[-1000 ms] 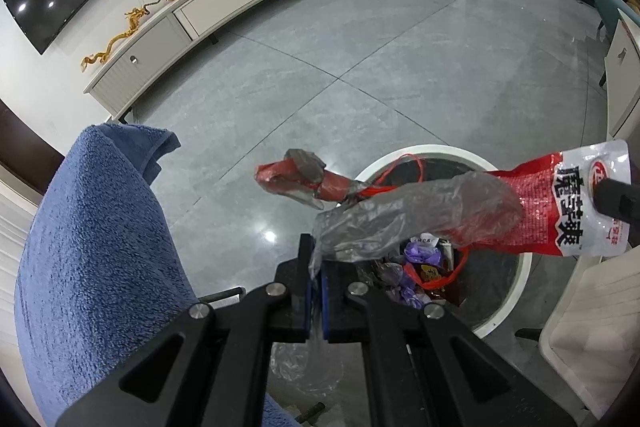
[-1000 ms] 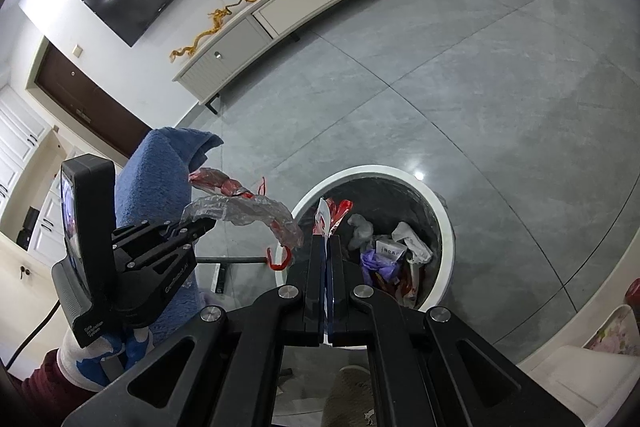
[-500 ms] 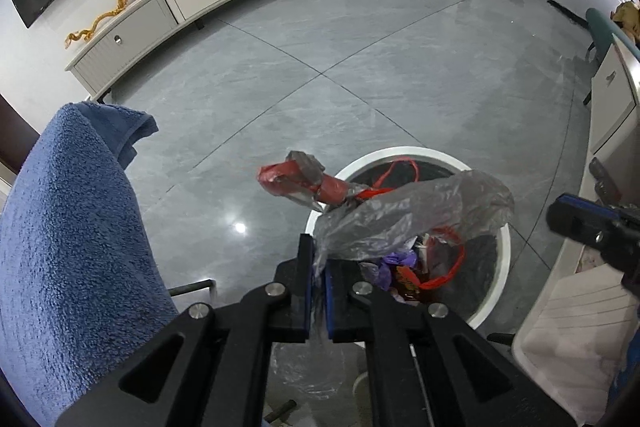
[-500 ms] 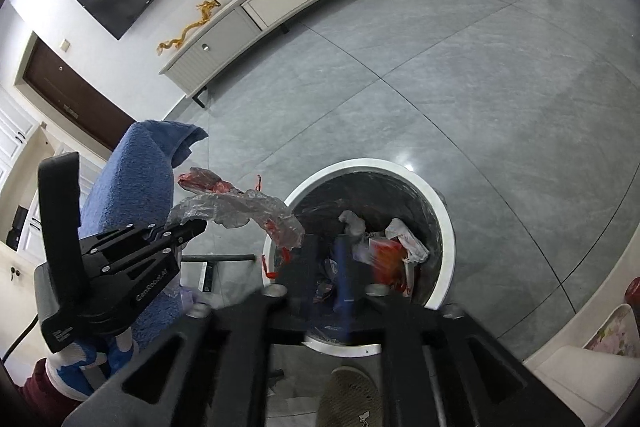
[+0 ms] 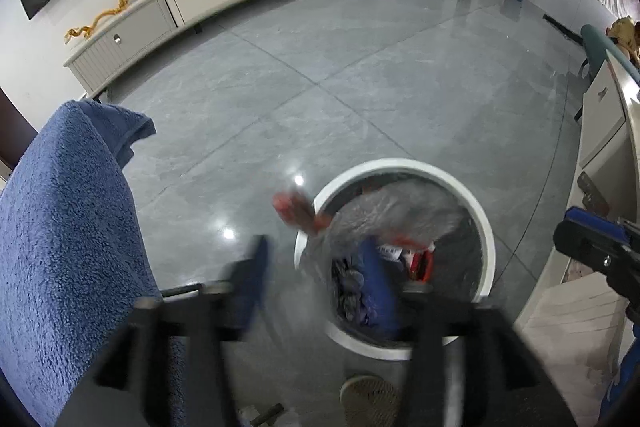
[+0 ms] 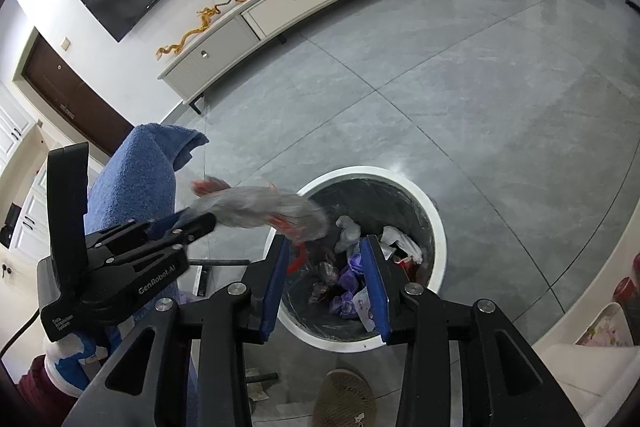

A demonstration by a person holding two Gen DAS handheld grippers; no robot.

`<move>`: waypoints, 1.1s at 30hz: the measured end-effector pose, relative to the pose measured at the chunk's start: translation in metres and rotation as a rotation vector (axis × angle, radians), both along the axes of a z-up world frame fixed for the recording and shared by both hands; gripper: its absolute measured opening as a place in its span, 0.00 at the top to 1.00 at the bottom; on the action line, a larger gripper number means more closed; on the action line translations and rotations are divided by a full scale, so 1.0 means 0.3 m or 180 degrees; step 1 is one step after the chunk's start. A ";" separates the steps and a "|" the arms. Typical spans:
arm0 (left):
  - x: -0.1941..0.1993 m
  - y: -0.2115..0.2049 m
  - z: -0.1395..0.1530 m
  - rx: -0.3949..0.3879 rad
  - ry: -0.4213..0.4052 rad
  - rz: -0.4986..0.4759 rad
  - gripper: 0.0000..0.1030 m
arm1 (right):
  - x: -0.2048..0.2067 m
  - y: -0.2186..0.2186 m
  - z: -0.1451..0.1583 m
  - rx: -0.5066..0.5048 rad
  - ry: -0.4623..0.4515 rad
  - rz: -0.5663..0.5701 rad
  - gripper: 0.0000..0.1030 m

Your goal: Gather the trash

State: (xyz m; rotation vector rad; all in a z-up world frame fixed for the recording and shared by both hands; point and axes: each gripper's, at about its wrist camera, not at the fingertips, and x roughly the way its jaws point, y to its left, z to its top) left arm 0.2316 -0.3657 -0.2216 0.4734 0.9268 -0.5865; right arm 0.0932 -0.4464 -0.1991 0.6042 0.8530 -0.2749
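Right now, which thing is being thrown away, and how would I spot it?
Find the round white-rimmed bin on the grey floor. At its left edge, beside the blue towel, hangs a crumpled clear plastic bag with red scraps inside. Unlike the settled rubbish, it is blurred in mid-air above the rim.

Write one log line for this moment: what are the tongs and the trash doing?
left tongs: opening, letting go of clear plastic bag | right tongs: opening, empty | bag: blurred, over the rim of the white bin

Crumpled clear bag (image 6: 260, 211) with red scraps, blurred, over white-rimmed bin (image 6: 438, 227)
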 end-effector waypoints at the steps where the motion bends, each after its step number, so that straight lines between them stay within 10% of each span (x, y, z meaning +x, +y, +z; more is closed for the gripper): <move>1: -0.005 -0.002 0.006 -0.0014 -0.0021 -0.0012 0.46 | -0.008 -0.002 0.004 -0.0004 -0.0008 -0.0011 0.64; 33: -0.226 0.253 0.350 -0.0536 -0.0632 0.0247 0.46 | -0.095 0.205 0.194 -0.0580 -0.0195 0.0216 0.52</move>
